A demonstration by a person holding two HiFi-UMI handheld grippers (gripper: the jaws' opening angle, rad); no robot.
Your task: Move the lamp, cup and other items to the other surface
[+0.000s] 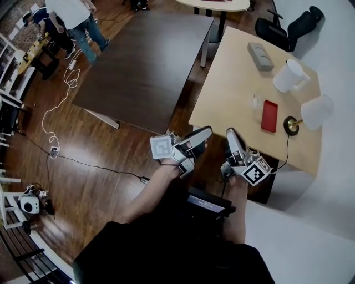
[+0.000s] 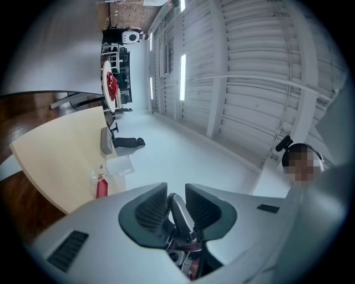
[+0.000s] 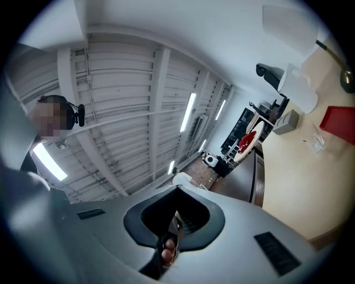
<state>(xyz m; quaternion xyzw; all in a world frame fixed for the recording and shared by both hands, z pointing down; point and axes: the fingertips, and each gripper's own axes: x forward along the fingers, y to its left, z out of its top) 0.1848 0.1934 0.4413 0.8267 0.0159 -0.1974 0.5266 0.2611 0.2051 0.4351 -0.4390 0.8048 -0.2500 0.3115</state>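
On the light wood table point(image 1: 233, 94) stand a lamp with a white shade point(image 1: 317, 111) and a black base point(image 1: 290, 125), a white cup point(image 1: 289, 75), a grey box point(image 1: 260, 56), a flat red item point(image 1: 269, 116) and a small clear item point(image 1: 255, 102). My left gripper point(image 1: 207, 132) and right gripper point(image 1: 230, 133) hover side by side at the table's near edge, both shut and empty. The left gripper view shows the red item point(image 2: 101, 187), cup point(image 2: 119, 165) and grey box point(image 2: 105, 140). The right gripper view shows the red item point(image 3: 338, 119) and cup point(image 3: 299, 89).
A dark table point(image 1: 144, 66) stands to the left of the light one, across a strip of wood floor. A black chair point(image 1: 288, 28) sits beyond the light table. A person point(image 1: 75, 16) stands far left, with a white cable point(image 1: 61, 94) on the floor.
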